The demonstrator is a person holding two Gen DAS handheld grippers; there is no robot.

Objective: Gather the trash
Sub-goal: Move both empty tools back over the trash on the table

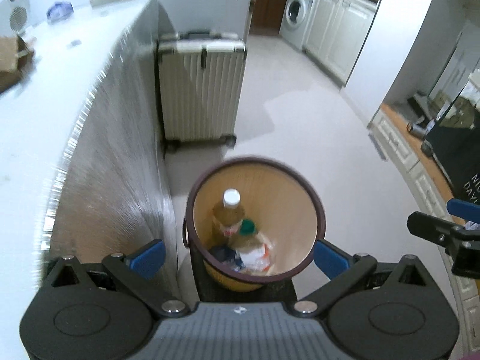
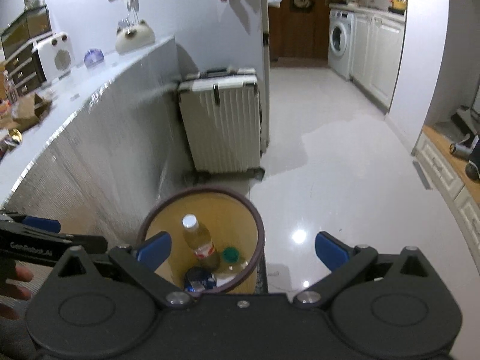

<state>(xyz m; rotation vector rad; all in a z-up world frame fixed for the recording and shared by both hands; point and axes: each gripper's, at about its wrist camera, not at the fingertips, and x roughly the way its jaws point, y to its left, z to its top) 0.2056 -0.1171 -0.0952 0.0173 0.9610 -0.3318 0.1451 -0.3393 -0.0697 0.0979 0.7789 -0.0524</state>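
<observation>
Fingers of both the left gripper (image 1: 238, 255) and right gripper (image 2: 243, 250) are spread and empty above the bin (image 1: 318, 210), with bottles (image 1: 229, 210) inside and a suitcase (image 1: 201, 90) at twelve o'clock.

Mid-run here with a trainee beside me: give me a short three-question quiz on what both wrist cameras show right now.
1. True or false: the left tool is holding trash.
2. What colour are the two bottle caps in the bin?
3. What stands on the floor past the bin, against the counter: A) suitcase B) chair C) ladder?

Key:
1. False; both the left tool and the right tool are open and empty.
2. White cap and green cap.
3. A, the suitcase.
</observation>
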